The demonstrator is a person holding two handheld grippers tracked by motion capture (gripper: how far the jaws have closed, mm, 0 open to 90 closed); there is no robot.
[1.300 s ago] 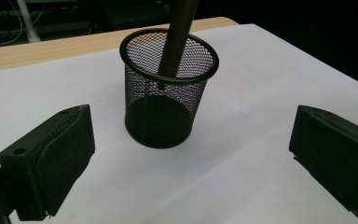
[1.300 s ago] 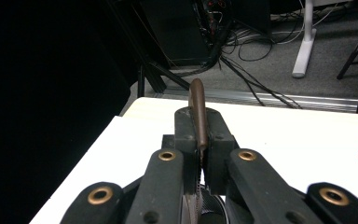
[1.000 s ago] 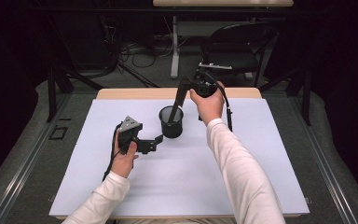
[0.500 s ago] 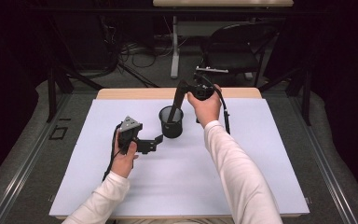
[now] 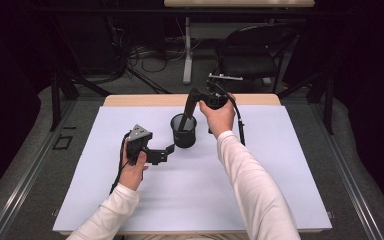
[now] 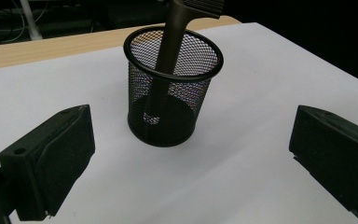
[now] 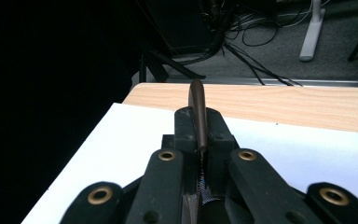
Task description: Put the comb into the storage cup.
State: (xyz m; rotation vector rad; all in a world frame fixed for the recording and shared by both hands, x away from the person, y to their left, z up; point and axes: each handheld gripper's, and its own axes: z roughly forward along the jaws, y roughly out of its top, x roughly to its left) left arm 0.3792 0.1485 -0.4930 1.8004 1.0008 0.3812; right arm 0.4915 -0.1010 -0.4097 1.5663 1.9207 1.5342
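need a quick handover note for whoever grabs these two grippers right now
Right gripper: shut on the comb, held above the mesh cup with the comb's handle end down inside it.
Left gripper: open, jaws level on the white sheet, pointing at the cup from its near left, not touching it.
Done: comb is partly in the cup.
Left: probably lower the comb, open the right jaws and lift clear; steady the cup with the left gripper if it shifts.
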